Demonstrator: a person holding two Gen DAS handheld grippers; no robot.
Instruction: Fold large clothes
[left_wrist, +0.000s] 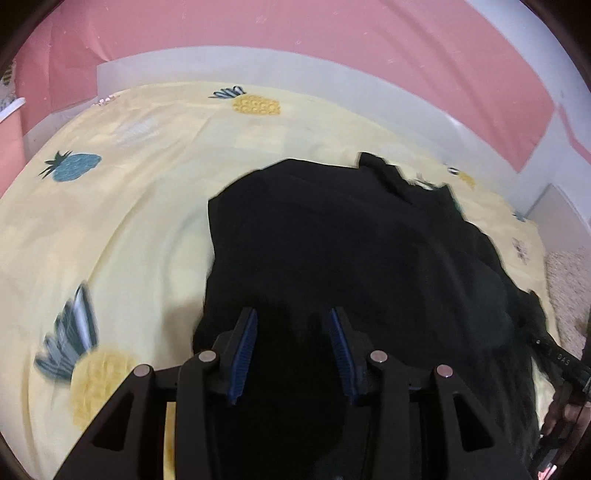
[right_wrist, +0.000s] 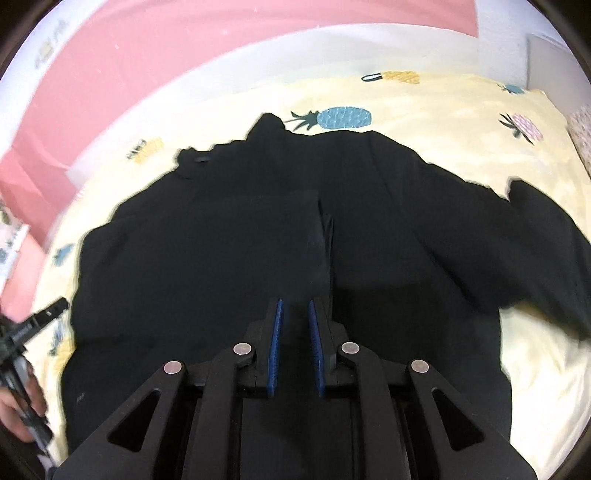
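Note:
A large black garment (left_wrist: 351, 251) lies spread on a yellow pineapple-print bedsheet (left_wrist: 110, 221). In the right wrist view the black garment (right_wrist: 221, 240) fills the middle, with a sleeve reaching out to the right (right_wrist: 546, 229). My left gripper (left_wrist: 293, 314) is open above the garment's near left part, nothing between its blue pads (left_wrist: 243, 350). My right gripper (right_wrist: 295, 304) hovers over the garment's middle with its blue pads (right_wrist: 275, 347) a narrow gap apart and nothing between them.
The bed runs against a pink and white wall (left_wrist: 295, 44). The other hand-held gripper shows at the right edge of the left wrist view (left_wrist: 565, 369) and at the left edge of the right wrist view (right_wrist: 26, 332). A patterned cushion (right_wrist: 581, 129) lies at the far right.

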